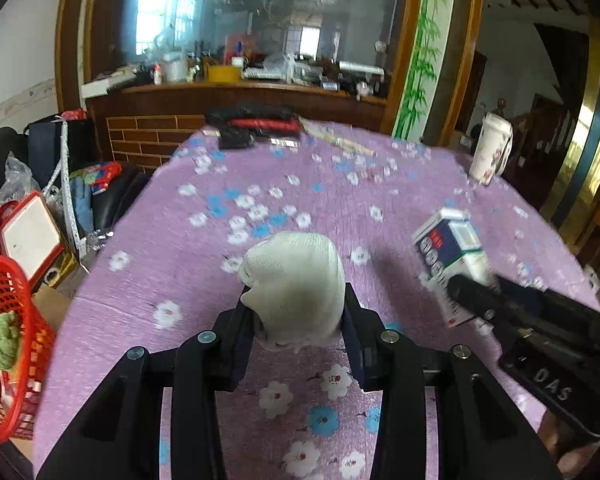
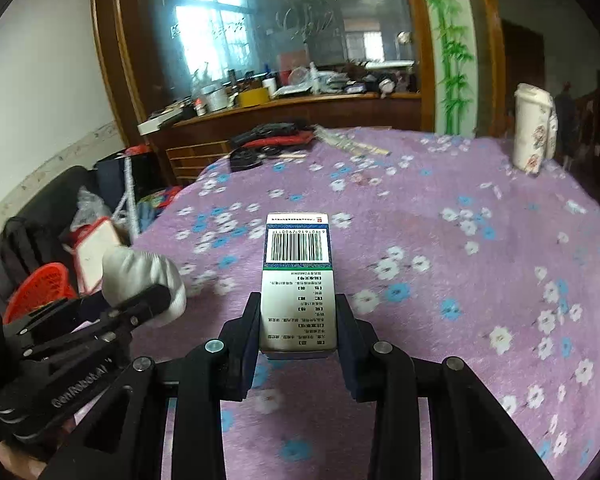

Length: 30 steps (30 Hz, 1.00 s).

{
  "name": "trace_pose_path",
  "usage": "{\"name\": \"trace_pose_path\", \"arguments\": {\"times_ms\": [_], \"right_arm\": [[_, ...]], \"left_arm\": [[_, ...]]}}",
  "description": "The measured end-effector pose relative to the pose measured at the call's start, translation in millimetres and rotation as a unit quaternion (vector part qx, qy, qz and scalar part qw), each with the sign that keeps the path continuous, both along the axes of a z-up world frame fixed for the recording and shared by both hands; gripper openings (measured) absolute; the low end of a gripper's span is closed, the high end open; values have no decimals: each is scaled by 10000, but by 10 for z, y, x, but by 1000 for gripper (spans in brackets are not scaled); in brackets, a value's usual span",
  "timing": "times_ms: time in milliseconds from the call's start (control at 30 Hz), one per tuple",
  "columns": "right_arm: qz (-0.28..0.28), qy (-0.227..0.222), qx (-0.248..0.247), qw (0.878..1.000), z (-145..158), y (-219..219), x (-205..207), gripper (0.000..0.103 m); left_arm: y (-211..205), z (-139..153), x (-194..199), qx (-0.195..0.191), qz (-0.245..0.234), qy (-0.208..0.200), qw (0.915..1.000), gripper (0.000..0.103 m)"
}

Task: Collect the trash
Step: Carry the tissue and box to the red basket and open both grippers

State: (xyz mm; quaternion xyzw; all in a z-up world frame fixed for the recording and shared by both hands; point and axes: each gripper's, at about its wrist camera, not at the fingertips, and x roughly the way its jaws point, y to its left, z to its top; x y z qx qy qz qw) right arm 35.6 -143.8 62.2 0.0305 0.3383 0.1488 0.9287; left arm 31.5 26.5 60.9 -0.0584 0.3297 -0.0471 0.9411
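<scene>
My left gripper [image 1: 296, 308] is shut on a crumpled white cloth wad [image 1: 296, 280] and holds it above the purple flowered tablecloth [image 1: 204, 248]. My right gripper [image 2: 298, 320] is shut on a white and blue medicine box [image 2: 298, 280] with a barcode facing up. In the left wrist view the right gripper [image 1: 472, 292] shows at the right with the box [image 1: 448, 252]. In the right wrist view the left gripper [image 2: 156, 296] shows at the left with the cloth wad [image 2: 140, 272]. A red basket [image 1: 8, 340] with a green rag inside stands off the table's left edge.
A white flowered cup [image 1: 492, 148] stands at the table's far right. Black and red items [image 1: 256, 120] and a long packet [image 1: 336, 140] lie at the far edge. Bags and a red-framed box [image 1: 32, 236] crowd the left side. A cluttered wooden counter [image 1: 236, 88] stands behind.
</scene>
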Motion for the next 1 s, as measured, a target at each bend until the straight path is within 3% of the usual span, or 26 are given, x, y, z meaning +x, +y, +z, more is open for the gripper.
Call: {"name": "trace_pose_path", "arguments": {"times_ms": [167,367,633,833,900,933,1000], "right_arm": [[445,-126,-40,9989,262,403,-186,37],[1276,-18,108,9918,444,1164,-300,37],[2413,297,204,9698,415,2354,-415,38],[2748,735,268,9583,178,3002,-316,38],[2821,831,310,9553,109,3096,-255,43],[2788,848,290,9561,78,3117,-244,48],[2705,759,337,9591,91,3070,-265,49]], "left_arm": [[393,294,-288,-191,158,-162,9996,38],[1243,487,-783,-247,641,-224,9974,39],[2413,164,-1212,-227,1515,166,9881,39],[2805,-26,-1282,-330,1791,297,9828,40],[2841,-51,-1314,-362,1842,291,9818,57],[2856,-54,-1337,-375,1874,243,9813,61],[2866,-44,-1408,-361,1931,174,9804,73]]}}
